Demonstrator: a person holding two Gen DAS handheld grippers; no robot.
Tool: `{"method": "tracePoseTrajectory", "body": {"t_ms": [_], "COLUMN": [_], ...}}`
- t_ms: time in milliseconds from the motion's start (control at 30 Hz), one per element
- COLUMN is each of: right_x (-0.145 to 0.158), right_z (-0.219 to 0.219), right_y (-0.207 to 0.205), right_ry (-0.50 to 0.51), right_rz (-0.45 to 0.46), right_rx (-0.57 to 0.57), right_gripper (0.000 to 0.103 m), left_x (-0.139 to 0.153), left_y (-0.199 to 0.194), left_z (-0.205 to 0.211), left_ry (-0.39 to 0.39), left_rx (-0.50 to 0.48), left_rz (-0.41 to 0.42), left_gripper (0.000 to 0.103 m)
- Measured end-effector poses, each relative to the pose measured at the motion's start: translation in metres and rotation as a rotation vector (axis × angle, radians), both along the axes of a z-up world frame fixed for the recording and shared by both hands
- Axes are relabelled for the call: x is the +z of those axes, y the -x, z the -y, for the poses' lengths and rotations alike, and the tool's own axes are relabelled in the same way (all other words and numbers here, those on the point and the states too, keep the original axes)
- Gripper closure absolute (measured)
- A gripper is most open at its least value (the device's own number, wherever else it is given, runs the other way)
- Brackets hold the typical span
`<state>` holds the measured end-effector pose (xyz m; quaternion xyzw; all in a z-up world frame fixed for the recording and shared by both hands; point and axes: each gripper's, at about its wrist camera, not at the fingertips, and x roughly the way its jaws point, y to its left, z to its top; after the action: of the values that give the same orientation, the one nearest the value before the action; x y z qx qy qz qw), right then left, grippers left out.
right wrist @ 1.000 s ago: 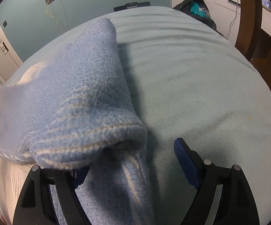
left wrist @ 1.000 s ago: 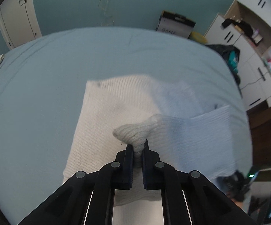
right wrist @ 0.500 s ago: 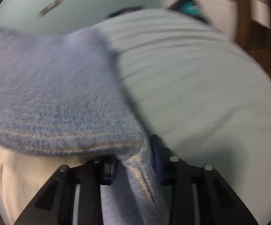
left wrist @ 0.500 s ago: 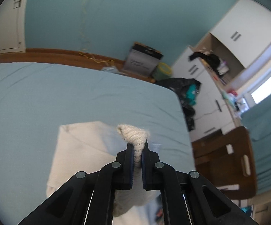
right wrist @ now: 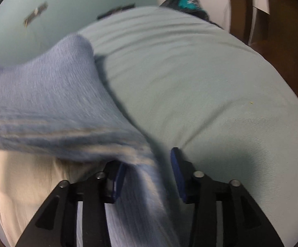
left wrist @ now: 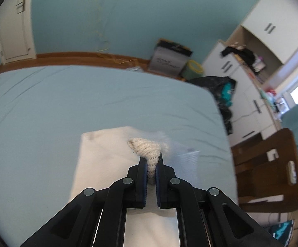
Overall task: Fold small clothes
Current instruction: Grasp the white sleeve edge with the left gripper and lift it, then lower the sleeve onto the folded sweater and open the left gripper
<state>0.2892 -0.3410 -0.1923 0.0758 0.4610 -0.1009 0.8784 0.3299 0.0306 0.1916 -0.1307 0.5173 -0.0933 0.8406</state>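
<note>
— Left gripper [left wrist: 151, 160]?
— Jaws clamped on a bunched cream knit garment [left wrist: 146, 150], raised above the bed [left wrist: 46, 113].
— Right gripper [right wrist: 146, 164]?
— Jaws opening; a blurred blue fold lies between them. Beyond: black bag [left wrist: 221, 86], wooden chair [left wrist: 272, 164].

Pale blue bed [left wrist: 87, 103] filling the foreground; beyond, a grey cardboard box [left wrist: 170, 58] beside a yellow-rimmed bin [left wrist: 193, 70] (both against the wall), white cabinets [left wrist: 249, 78], wooden chair [left wrist: 272, 164].
</note>
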Motion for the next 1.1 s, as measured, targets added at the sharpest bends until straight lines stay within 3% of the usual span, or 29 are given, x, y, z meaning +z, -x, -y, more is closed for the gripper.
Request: {"method": "tracePoseTrajectory", "body": {"t_ms": [67, 100, 233, 267, 333, 367, 400, 467, 533, 600, 700, 800, 867, 1033, 1100], "right_x": [0.007, 0.014, 0.032, 0.034, 0.036, 0.033, 0.032, 0.03, 0.033, 0.035, 0.028, -0.002, -0.013, -0.016, -0.018], "right_z": [-0.004, -0.005, -0.008, -0.009, -0.015, -0.02, -0.028, -0.035, -0.037, -0.036, -0.039, -0.04, -0.03, -0.028, -0.025], "right_y": [0.003, 0.009, 0.027, 0.025, 0.018, 0.014, 0.018, 0.016, 0.012, 0.004, -0.025, -0.044, -0.043, -0.044, -0.043], "right_ry": [0.072, 0.084, -0.07, -0.095, -0.106, -0.088, -0.062, -0.033, -0.108, -0.164, -0.157, -0.067, -0.057, 0.182, 0.209], "right_rz": [-0.096, -0.099, -0.036, -0.031, -0.02, -0.027, -0.036, -0.026, 0.027, 0.069, 0.077, -0.018, -0.006, 0.028, 0.035], "right_rx": [-0.005, -0.021, 0.003, 0.01, 0.033, 0.043, 0.054, 0.062, 0.079, 0.106, 0.144, 0.148, 0.104, 0.008, -0.018], "right_gripper": [0.045, 0.044, 0.043, 0.043, 0.043, 0.043, 0.043, 0.043, 0.043, 0.043, 0.043, 0.043, 0.043, 0.043, 0.036], "left_x": [-0.025, -0.041, -0.123, -0.143, -0.18, -0.188, -0.193, -0.193, -0.192, -0.189, -0.197, -0.214, -0.224, -0.256, -0.266], "left_y": [0.0, -0.001, -0.007, -0.007, 0.0, 0.003, 0.008, 0.017, 0.022, 0.028, 0.033, 0.039, 0.043, 0.044, 0.047], "left_z": [-0.024, -0.036, -0.093, -0.103, -0.125, -0.13, -0.135, -0.137, -0.127, -0.104, -0.068, -0.037, -0.022, -0.024, -0.033], "left_ry": [-0.049, -0.082, -0.039, -0.032, -0.072, -0.085, -0.097, -0.091, -0.114, -0.179, -0.296, -0.425, -0.505, -0.542, -0.538], "left_rx": [0.018, 0.019, 0.097, 0.108, 0.165, 0.18, 0.199, 0.2, 0.149, 0.081, -0.034, -0.115, -0.133, -0.103, -0.06], "left_rz": [-0.016, -0.025, -0.124, -0.159, -0.235, -0.25, -0.249, -0.23, -0.217, -0.177, -0.123, -0.069, -0.036, -0.088, -0.097], "left_gripper": [0.097, 0.097, 0.09, 0.082, 0.046, 0.018, 0.016, 0.016, 0.016, 0.015, 0.013, 0.013, 0.013, 0.013, 0.013]}}
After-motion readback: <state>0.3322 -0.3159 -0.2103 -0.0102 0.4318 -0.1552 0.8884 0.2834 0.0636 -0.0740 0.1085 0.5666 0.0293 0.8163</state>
